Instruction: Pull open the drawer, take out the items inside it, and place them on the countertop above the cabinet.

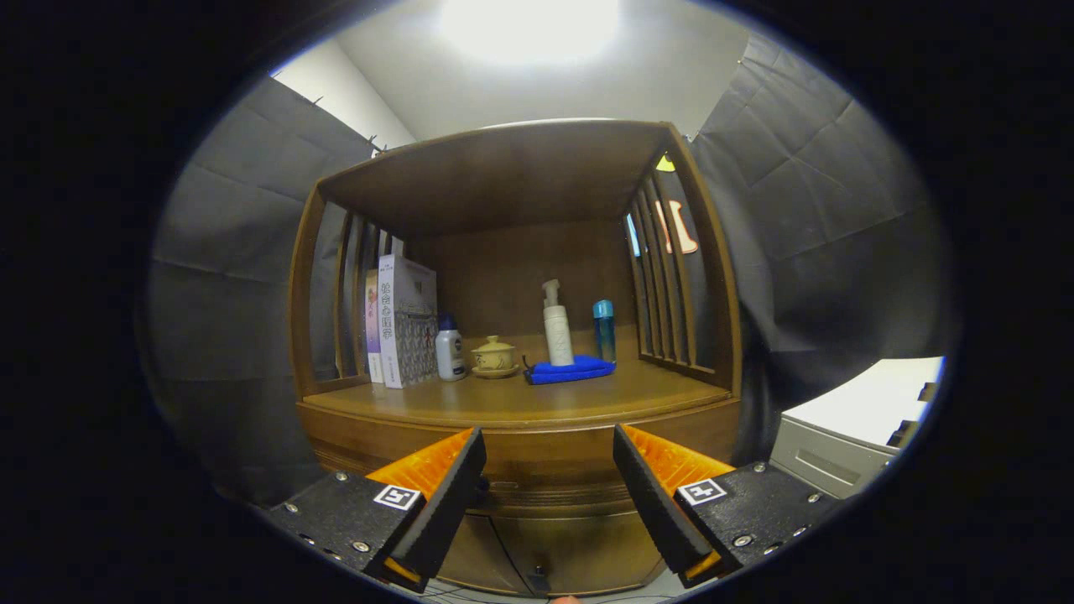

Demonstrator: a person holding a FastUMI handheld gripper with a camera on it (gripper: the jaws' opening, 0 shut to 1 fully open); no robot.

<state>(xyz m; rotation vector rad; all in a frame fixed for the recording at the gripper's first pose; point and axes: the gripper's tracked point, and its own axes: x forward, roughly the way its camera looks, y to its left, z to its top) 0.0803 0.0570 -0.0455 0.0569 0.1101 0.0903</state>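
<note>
A wooden cabinet stands straight ahead. Its drawer front (545,457) runs just under the countertop (520,401) and looks closed, so nothing inside it shows. My gripper (550,445) is open, fingers spread wide at drawer height, with the drawer front seen between them and nothing held. On the countertop, from left to right, stand books (404,323), a small white bottle (450,352), a lidded yellow cup (494,356), a white pump bottle (557,327) on a folded blue cloth (570,370), and a blue bottle (604,330).
Slatted wooden sides and a wooden top enclose the countertop shelf. Lower cabinet doors (545,554) sit beneath the drawer. A white-topped grey unit (847,436) stands to the cabinet's right. Dark cloth walls surround the booth.
</note>
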